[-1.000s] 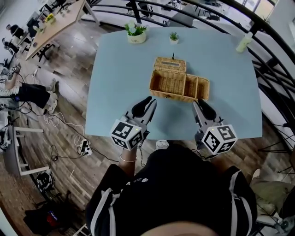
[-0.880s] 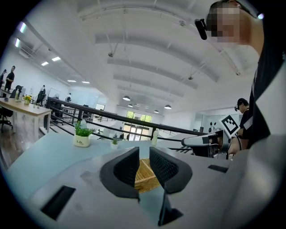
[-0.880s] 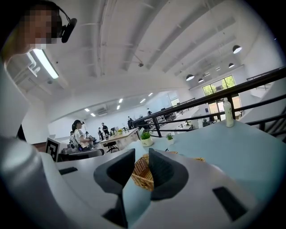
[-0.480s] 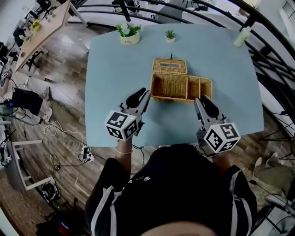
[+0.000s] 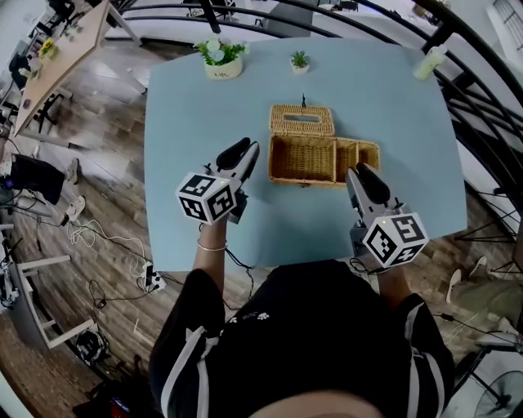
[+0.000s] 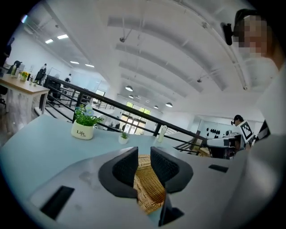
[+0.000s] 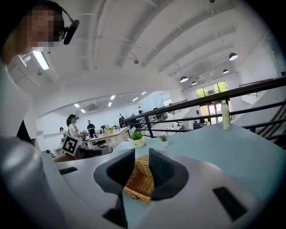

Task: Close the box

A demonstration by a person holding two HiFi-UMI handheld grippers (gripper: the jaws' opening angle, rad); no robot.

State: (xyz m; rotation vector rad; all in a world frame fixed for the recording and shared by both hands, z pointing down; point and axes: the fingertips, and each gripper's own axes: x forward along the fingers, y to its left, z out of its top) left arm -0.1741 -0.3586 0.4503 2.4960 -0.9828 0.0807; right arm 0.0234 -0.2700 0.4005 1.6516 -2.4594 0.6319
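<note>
An open wicker box (image 5: 315, 161) stands mid-table, its lid (image 5: 301, 119) tipped back behind the left half. It has a large compartment and smaller ones to the right. My left gripper (image 5: 241, 149) hovers just left of the box, apart from it. Its jaws have just been opening and stand a little apart with nothing between them; the box (image 6: 149, 190) shows through the gap of the left gripper (image 6: 144, 156). My right gripper (image 5: 364, 173) sits at the box's front right corner, slightly open and empty. The box (image 7: 139, 183) lies beyond the right gripper (image 7: 142, 159).
The light blue table (image 5: 196, 220) carries a potted plant in a white pot (image 5: 216, 61), a tiny plant (image 5: 300, 62) and a pale bottle (image 5: 429, 63) along its far edge. A dark railing (image 5: 270, 10) runs behind the table. The table's near edge is by my body.
Both grippers have moved forward toward the box, the left one farther and a little lower. The box looks larger in both gripper views. The left jaws' gap has widened slightly.
</note>
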